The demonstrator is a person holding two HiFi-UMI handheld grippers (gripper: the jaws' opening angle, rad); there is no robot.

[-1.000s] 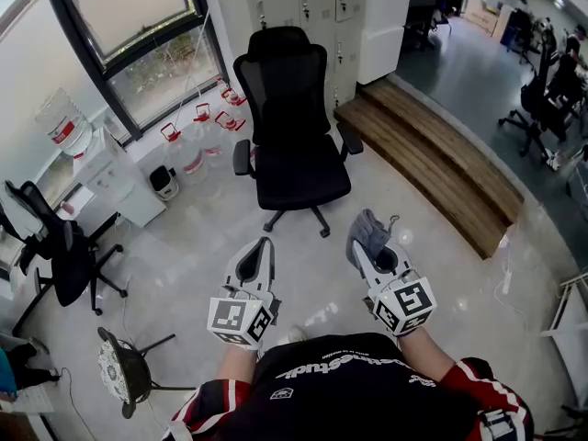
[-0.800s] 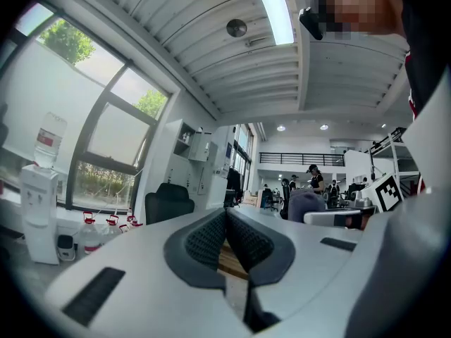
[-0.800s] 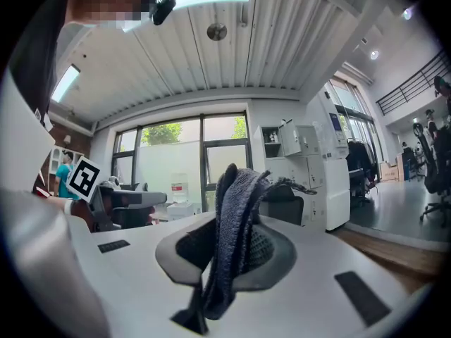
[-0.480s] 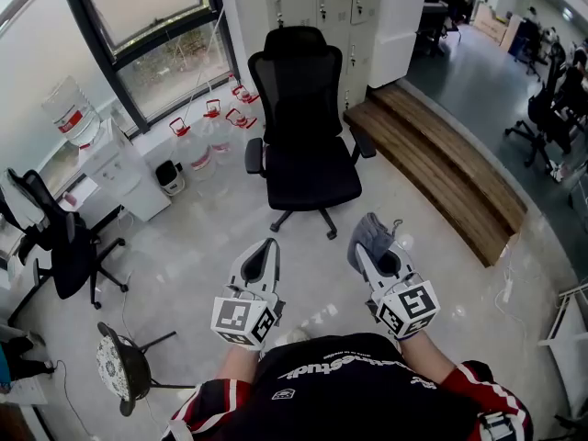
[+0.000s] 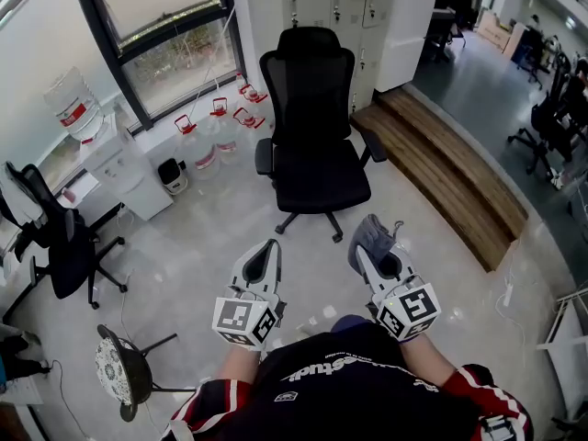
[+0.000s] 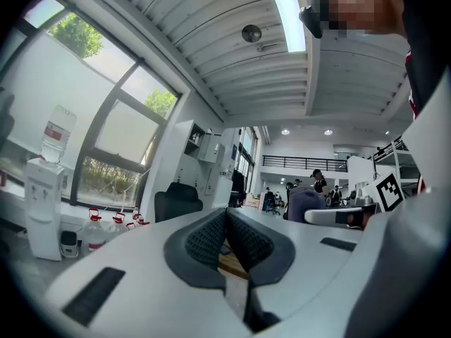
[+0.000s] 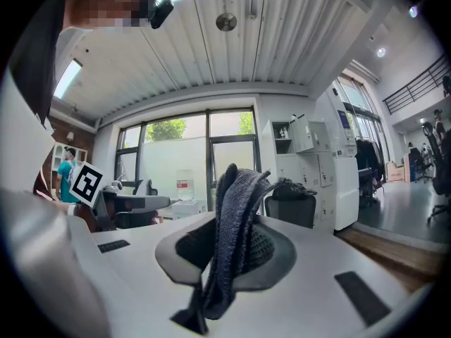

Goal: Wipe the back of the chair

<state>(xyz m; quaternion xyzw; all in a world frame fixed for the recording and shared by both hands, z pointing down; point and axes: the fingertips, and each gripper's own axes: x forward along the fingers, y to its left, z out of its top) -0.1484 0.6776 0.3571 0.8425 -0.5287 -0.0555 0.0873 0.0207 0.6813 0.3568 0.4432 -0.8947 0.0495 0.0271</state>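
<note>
A black mesh-backed office chair [image 5: 312, 127] faces me on the pale floor, its front side toward me. My right gripper [image 5: 365, 243] is shut on a grey cloth [image 5: 370, 231], which folds up between the jaws in the right gripper view [image 7: 236, 224]. The chair's headrest [image 7: 292, 206] shows beyond that cloth. My left gripper [image 5: 269, 251] is shut with nothing in it; its ribbed pads [image 6: 243, 241] meet. Both grippers are held low and near me, well short of the chair. The chair [image 6: 176, 201] shows far off in the left gripper view.
A wooden step platform [image 5: 446, 168] runs right of the chair. Water bottles [image 5: 216, 122] stand by the window, with a white dispenser cabinet [image 5: 124, 177] left. Another black chair [image 5: 55, 237] and a stool [image 5: 119, 366] are at my left. White lockers [image 5: 331, 7] stand behind the chair.
The view has shifted so the chair sits slightly further right and nearer. Both grippers hold nearly the same pose, the cloth still gripped in the right one.
</note>
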